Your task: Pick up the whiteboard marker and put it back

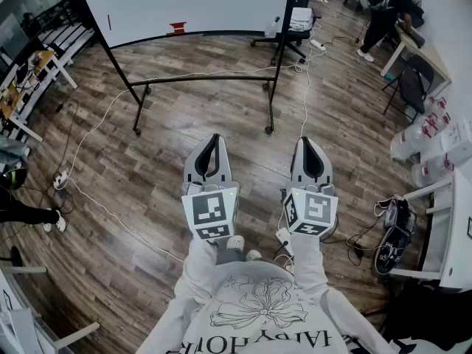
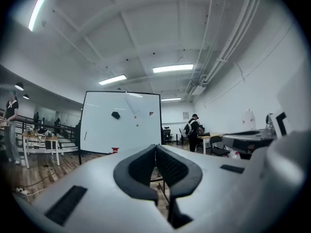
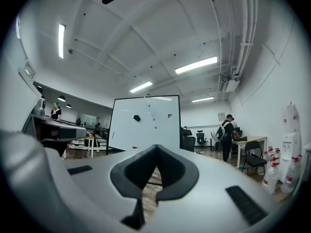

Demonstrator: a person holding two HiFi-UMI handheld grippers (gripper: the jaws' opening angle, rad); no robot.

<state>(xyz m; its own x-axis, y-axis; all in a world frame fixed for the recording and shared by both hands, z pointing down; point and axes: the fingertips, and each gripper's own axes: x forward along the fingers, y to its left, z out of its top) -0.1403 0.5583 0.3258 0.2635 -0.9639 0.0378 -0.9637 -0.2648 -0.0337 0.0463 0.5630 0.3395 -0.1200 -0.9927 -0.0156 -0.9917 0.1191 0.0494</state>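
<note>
A white whiteboard (image 1: 184,2) on a black wheeled stand stands a few steps ahead on the wood floor. A thin dark stick (image 1: 109,22), probably the marker, hangs upright near the board's left edge. A small red thing (image 1: 177,27) rests on the board's lower rail. My left gripper (image 1: 214,139) and right gripper (image 1: 308,140) are held level side by side, pointing at the board and well short of it. Both are shut with nothing between the jaws. In the left gripper view the whiteboard (image 2: 121,123) stands straight ahead; in the right gripper view the whiteboard (image 3: 146,123) does too.
White cables (image 1: 96,124) run across the floor around the stand's feet. An office chair (image 1: 299,21) stands behind the board's right end. A person (image 1: 387,9) leans over a desk at the far right. Bottles (image 1: 424,135) and a white table edge line the right side.
</note>
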